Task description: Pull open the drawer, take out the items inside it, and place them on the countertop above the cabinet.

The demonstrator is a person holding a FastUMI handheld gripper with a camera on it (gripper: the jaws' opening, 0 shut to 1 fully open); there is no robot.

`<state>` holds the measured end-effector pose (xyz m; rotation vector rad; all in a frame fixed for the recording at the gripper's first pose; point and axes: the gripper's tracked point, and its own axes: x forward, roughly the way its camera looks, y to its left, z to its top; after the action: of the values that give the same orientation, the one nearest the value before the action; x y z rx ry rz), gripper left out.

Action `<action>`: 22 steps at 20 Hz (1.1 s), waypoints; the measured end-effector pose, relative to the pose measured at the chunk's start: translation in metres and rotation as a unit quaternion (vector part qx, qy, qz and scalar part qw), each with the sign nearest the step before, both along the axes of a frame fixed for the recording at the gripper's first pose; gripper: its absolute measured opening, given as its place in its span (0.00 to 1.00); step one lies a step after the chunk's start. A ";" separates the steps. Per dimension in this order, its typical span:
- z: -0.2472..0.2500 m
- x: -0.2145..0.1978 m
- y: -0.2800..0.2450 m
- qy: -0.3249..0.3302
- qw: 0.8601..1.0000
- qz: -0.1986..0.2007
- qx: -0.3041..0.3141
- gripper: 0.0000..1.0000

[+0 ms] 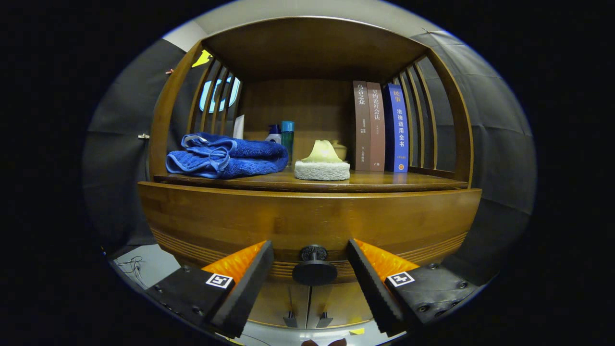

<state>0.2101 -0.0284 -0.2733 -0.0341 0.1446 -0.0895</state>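
Observation:
A wooden cabinet fills the view, with its drawer front [307, 218] shut and flush. A round dark knob [314, 270] sticks out from the drawer's lower middle. My gripper [311, 262] is open, and the knob sits between its two fingers without either one touching it. The drawer's contents are hidden. Above the drawer runs the wooden countertop [384, 181], set inside an open shelf with slatted sides.
On the countertop lie a folded blue towel [226, 156] at the left, a white sponge-like pad with a pale yellow piece on top [322, 166], two small bottles [283, 137] behind, and three upright books [382, 127] at the right. Two lower cabinet doors [307, 302] sit under the drawer.

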 end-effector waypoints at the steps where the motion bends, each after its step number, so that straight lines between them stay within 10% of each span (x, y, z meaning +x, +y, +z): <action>1: 0.000 0.004 0.000 0.002 1.000 0.000 0.001 1.00; 13: -0.006 0.009 -0.004 0.016 1.000 0.000 0.001 1.00; 22: 0.085 -0.063 0.004 -0.017 1.000 0.017 0.020 0.99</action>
<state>0.1470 -0.0248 -0.1888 0.0058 0.1124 -0.0529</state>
